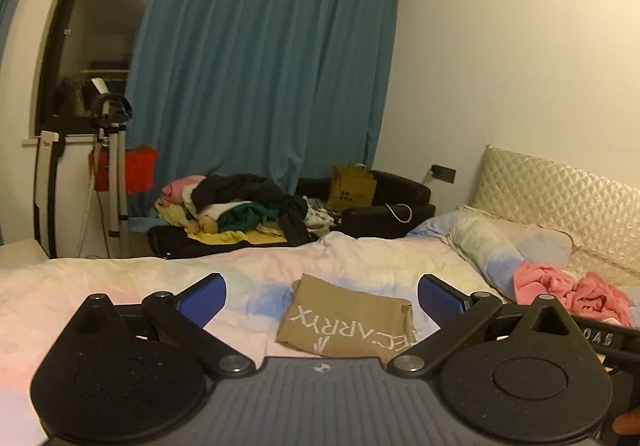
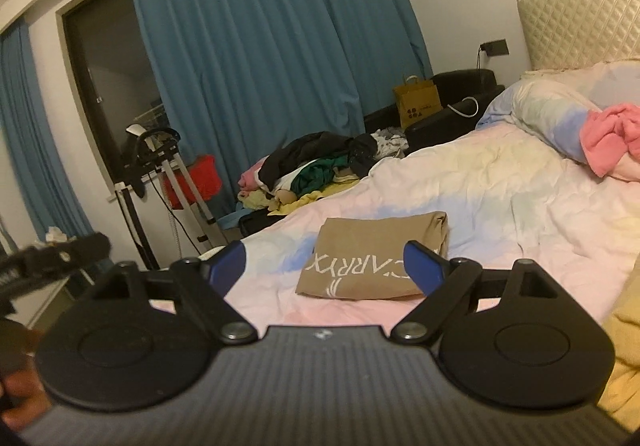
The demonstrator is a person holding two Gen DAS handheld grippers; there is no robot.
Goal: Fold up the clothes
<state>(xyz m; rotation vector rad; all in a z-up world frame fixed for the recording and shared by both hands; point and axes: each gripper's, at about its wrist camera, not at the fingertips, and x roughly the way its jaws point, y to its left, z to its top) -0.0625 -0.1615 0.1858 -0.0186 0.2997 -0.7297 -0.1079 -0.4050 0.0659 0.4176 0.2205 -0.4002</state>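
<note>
Folded tan shirt (image 1: 348, 316) flat on bed (image 1: 120, 286), just ahead of both tongs. Left gripper (image 1: 322, 300) spread, empty; right gripper (image 2: 324, 266) spread, empty. Long axis left-right. Neither hand clearly nearer.

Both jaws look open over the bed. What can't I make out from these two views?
- Folded tan shirt: near edge hidden behind the left gripper body; print partly covered in the right wrist view by the right gripper finger.
- Pink garment: cut off by the right wrist frame edge.
- Clothes pile: items tangled and distant.
</note>
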